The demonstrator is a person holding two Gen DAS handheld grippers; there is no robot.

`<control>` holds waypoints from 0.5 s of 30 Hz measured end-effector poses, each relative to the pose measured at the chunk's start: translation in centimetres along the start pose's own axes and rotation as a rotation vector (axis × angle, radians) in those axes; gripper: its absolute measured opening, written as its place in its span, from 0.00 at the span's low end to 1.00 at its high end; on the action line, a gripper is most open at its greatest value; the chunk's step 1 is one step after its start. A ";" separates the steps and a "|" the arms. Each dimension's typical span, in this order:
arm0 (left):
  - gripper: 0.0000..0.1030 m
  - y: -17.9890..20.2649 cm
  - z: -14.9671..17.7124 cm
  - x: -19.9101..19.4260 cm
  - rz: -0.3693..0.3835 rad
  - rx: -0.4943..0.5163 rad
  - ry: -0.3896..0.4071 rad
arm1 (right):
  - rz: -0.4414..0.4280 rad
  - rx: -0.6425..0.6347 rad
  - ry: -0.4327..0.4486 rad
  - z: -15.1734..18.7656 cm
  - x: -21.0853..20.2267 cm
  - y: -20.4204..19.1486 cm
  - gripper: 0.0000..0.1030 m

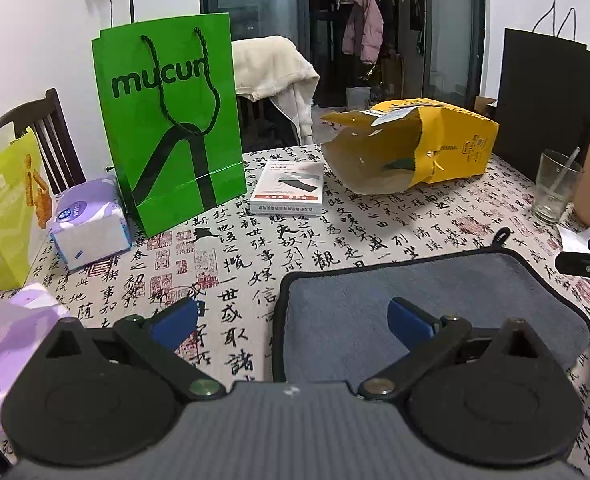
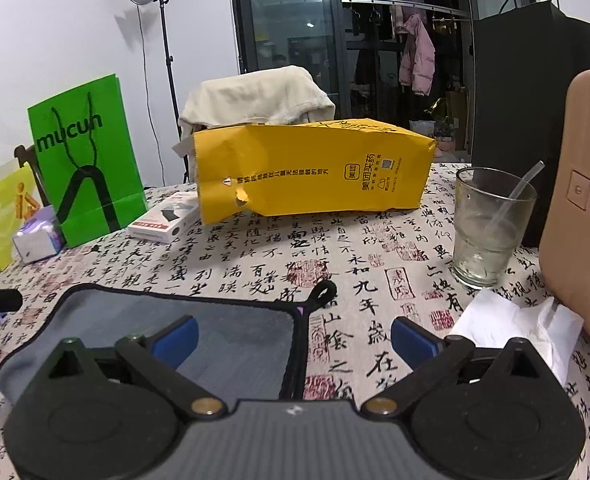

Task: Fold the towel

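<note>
A grey-blue towel (image 1: 435, 304) with black trim and a hanging loop lies flat on the calligraphy-print tablecloth. It looks folded over. In the left wrist view my left gripper (image 1: 293, 320) is open, straddling the towel's left edge just above it. In the right wrist view the towel (image 2: 235, 340) lies at lower left, and my right gripper (image 2: 293, 338) is open over its right edge, near the loop (image 2: 323, 292). Neither gripper holds anything. The right gripper's tip shows at the right edge of the left wrist view (image 1: 587, 264).
A green paper bag (image 1: 171, 120), tissue packs (image 1: 91, 224), a white box (image 1: 287, 194) and a yellow bag (image 1: 415, 148) stand behind the towel. A glass with a straw (image 2: 491, 224), a crumpled tissue (image 2: 515, 328) and a tan case (image 2: 583, 216) sit to the right.
</note>
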State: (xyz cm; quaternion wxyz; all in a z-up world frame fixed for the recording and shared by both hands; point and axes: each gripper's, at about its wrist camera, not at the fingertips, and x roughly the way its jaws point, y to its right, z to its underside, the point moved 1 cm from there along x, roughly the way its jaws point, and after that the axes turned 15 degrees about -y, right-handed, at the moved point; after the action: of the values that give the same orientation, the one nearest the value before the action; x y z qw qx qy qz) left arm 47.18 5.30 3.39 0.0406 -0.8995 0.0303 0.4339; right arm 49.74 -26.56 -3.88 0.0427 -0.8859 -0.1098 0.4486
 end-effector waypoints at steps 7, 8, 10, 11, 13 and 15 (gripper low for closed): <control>1.00 0.4 1.3 -1.4 0.000 0.002 0.000 | -0.010 -0.005 0.000 1.5 -1.8 -0.8 1.00; 1.00 0.5 1.5 -1.7 0.001 0.001 0.002 | -0.010 -0.006 0.002 1.6 -2.1 -0.8 1.00; 1.00 0.7 1.9 -2.4 0.005 0.001 0.007 | -0.012 -0.007 0.004 2.0 -2.7 -1.0 1.00; 1.00 0.7 2.1 -2.7 0.006 0.001 0.008 | -0.013 -0.006 0.006 2.2 -3.0 -1.1 1.00; 1.00 0.8 2.5 -3.3 0.007 0.001 0.012 | -0.017 -0.005 0.008 2.5 -3.6 -1.2 1.00; 1.00 1.0 2.9 -3.9 0.009 0.002 0.014 | -0.020 -0.005 0.011 2.9 -4.1 -1.4 1.00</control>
State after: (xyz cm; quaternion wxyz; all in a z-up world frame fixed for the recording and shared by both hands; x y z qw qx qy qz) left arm 42.44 4.70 4.63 0.0392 -0.9023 0.0348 0.4279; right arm 44.81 -26.23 -2.15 0.0453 -0.8873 -0.1194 0.4432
